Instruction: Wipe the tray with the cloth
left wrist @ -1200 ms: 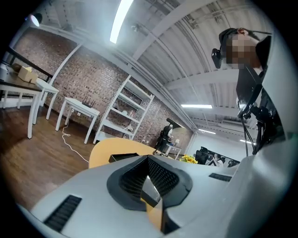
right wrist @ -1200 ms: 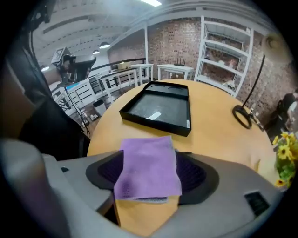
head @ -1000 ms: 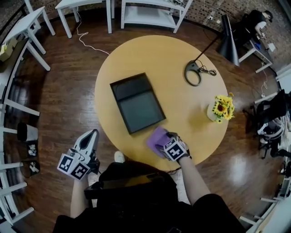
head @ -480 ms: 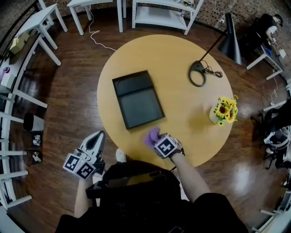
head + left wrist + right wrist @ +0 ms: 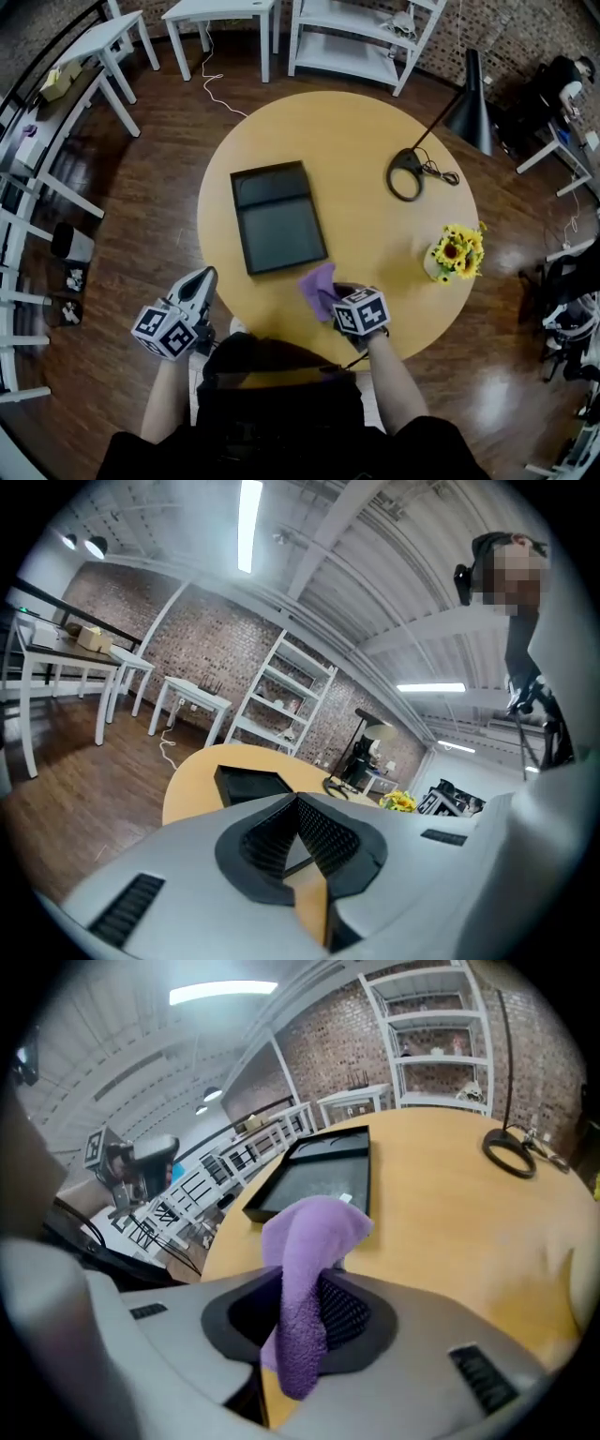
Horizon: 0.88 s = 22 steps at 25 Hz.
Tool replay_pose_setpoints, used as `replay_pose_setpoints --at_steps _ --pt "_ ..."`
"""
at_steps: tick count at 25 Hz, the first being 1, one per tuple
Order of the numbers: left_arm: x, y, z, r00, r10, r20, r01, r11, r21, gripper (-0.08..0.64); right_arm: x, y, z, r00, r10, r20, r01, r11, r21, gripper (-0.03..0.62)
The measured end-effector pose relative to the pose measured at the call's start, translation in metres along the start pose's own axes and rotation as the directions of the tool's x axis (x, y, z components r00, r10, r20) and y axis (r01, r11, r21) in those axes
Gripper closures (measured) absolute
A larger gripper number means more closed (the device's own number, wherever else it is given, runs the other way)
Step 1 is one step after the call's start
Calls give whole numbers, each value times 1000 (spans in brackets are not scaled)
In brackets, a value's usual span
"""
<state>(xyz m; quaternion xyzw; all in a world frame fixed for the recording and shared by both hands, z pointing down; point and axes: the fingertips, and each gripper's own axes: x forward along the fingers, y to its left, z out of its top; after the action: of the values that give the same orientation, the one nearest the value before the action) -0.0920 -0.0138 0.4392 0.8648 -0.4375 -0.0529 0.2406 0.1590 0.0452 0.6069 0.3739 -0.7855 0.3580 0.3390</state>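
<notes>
The black tray (image 5: 236, 225) lies on the left half of the round wooden table (image 5: 375, 131); the right gripper view shows it ahead (image 5: 319, 1185). A purple cloth (image 5: 319, 284) is bunched at the table's near edge, just right of the tray's near corner. My right gripper (image 5: 336, 298) is at the cloth, its jaws closing with the cloth (image 5: 314, 1232) standing between them; it lies against one pad and a dark gap shows at the other. My left gripper (image 5: 199, 284) is shut and empty, held off the table's left edge over the floor, and its own view (image 5: 305, 841) shows the tray (image 5: 248, 785) beyond.
A black lamp's ring base (image 5: 405, 174) with its cable sits at the table's far right. A pot of yellow flowers (image 5: 455, 249) stands at the right edge. White tables (image 5: 220, 11) and a shelf unit (image 5: 361, 33) stand beyond on the wooden floor.
The cloth, flat beside the right gripper a second ago, is now bunched up between its jaws, which have narrowed. The left gripper stays beside the table.
</notes>
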Motion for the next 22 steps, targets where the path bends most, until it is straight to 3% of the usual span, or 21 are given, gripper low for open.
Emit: replay_pose_setpoints --at_steps 4,6,8,11,13,16,19,22 --pt "34 25 -29 989 114 -89 -114 993 7 554 -18 -4 39 996 1 91 1 1000 -23 492" --pt "54 36 -49 977 132 -166 -134 991 -5 491 -22 -2 61 992 -3 128 7 999 -35 492" --pt "76 47 -70 958 126 -257 -137 990 -23 485 -23 -1 83 988 -16 155 23 999 -46 492" --pt "107 60 -98 914 107 -391 -127 992 -26 485 -15 -2 122 985 -33 172 45 997 -68 492" --pt "125 61 -117 869 85 -487 -91 996 11 485 -6 0 153 984 -42 171 60 993 -104 492" --pt "146 64 -137 794 40 -607 -11 999 52 420 18 6 205 983 -71 171 103 977 -187 492" --pt "153 71 -145 760 23 -650 36 996 78 419 53 13 241 985 -89 151 124 962 -243 492" --pt "155 67 -150 735 -10 -678 56 997 46 413 83 16 262 991 -84 104 109 956 -271 492"
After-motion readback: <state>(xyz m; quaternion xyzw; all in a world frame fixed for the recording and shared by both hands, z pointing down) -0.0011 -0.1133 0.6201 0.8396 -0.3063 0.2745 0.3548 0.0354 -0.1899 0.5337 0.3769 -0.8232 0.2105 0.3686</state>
